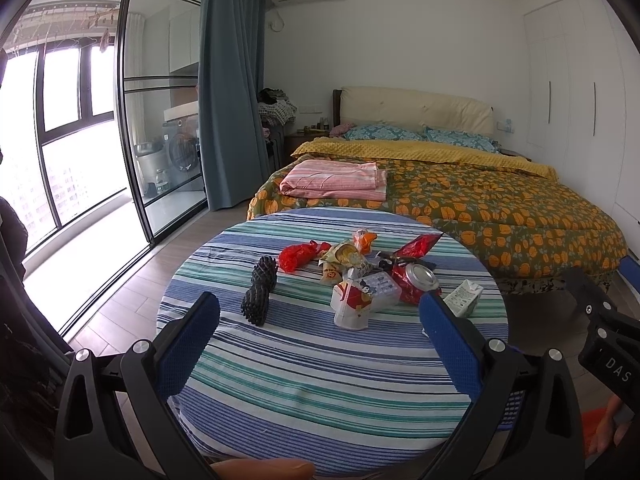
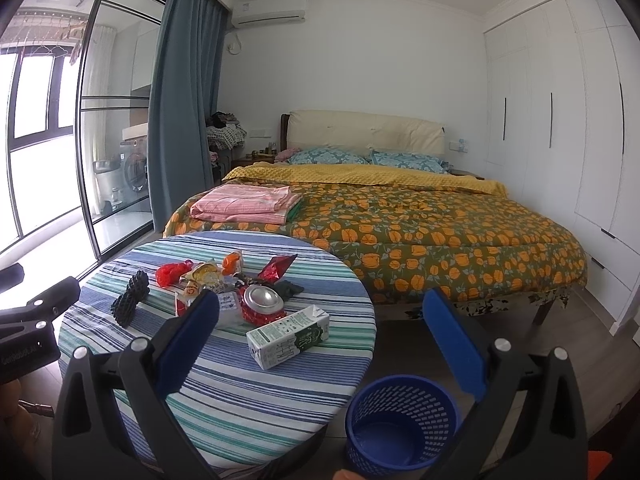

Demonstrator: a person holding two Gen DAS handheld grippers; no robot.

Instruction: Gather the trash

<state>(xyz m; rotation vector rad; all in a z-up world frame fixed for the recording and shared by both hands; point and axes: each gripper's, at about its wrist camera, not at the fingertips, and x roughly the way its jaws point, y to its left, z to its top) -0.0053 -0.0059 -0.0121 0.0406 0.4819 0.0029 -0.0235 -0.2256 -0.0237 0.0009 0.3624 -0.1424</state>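
Ahead of the left tool (image 1: pixel 319 316), whose blue padded fingers stand wide apart and hold nothing, a black knobbly mesh roll (image 1: pixel 259 290) lies on the striped cloth of the round counter (image 1: pixel 320 380). Right of it sits a heap of crinkled wrappers (image 1: pixel 344 260), partly overlapping and hard to tell apart, with a dented can (image 2: pixel 263 298). The right tool (image 2: pixel 320 328) is likewise spread and empty; a milk carton (image 2: pixel 288 336) lies between its fingers, a blue perforated bin (image 2: pixel 400 420) below on the floor.
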